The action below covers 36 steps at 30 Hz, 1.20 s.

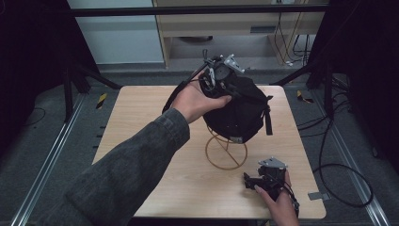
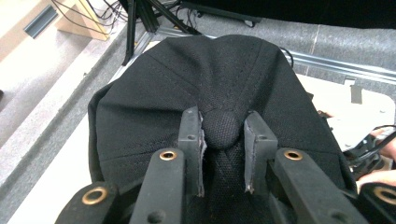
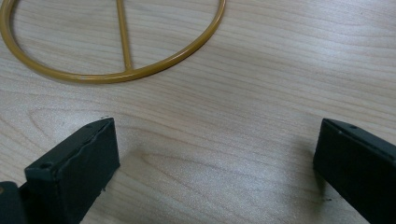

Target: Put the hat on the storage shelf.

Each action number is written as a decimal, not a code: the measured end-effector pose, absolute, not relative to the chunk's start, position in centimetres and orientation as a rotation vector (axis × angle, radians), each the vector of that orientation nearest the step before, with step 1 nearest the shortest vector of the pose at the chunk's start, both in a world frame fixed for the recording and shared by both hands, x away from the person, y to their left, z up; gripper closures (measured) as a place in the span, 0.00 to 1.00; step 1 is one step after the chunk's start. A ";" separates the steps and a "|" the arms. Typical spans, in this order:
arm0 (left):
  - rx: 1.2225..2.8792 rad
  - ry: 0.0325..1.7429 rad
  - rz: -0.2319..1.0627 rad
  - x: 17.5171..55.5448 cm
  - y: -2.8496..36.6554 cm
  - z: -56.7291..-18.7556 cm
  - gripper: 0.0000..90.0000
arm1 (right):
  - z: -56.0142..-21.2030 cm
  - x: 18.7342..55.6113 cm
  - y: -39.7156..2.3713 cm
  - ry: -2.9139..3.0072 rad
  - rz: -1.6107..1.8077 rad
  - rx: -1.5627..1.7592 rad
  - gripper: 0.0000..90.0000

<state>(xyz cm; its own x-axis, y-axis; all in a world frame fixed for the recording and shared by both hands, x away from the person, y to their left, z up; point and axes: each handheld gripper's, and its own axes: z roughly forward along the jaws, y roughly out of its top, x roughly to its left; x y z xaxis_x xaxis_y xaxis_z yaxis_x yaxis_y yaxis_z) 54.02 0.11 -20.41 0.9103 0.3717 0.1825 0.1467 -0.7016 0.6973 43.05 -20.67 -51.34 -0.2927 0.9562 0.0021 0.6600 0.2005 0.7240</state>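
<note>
Black fabric baseball cap [image 1: 237, 113] sits atop a gold wire stand [image 1: 226, 150] near the middle of the pale wooden table [image 1: 141, 122]; the left gripper view reveals the crown's small round button [image 2: 222, 129] pinched between the left gripper [image 2: 222, 140] pads; the left gripper is clenched on it; the right gripper [image 3: 215, 154] rests by the table's near right corner, its pads spread wide over bare wood, holding nothing.

My left gripper [image 1: 217, 75] is clamped tight on the cap's top button, arm stretched out above the wooden table [image 1: 141, 122]; my right gripper [image 1: 258, 181] rests low near its front edge, jaws wide apart.
</note>
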 end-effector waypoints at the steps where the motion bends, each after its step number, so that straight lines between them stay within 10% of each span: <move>1: 2.350 0.367 0.404 54.2 0.1 -20.6 0.80 | -51.3 43.0 -20.7 2.029 0.871 1.502 0.00; 36: 2.405 0.374 0.396 54.7 -1.5 -23.7 0.78 | -51.3 43.0 -20.7 2.028 0.871 1.500 0.00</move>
<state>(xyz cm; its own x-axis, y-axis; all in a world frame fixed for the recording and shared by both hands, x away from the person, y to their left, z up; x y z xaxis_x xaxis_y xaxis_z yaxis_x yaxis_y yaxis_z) 54.66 -1.54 -23.75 0.9132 0.3636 0.1840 0.1627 -0.7393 0.6534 43.05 -20.68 -51.34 -0.2929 0.9561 0.0005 0.6590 0.2014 0.7247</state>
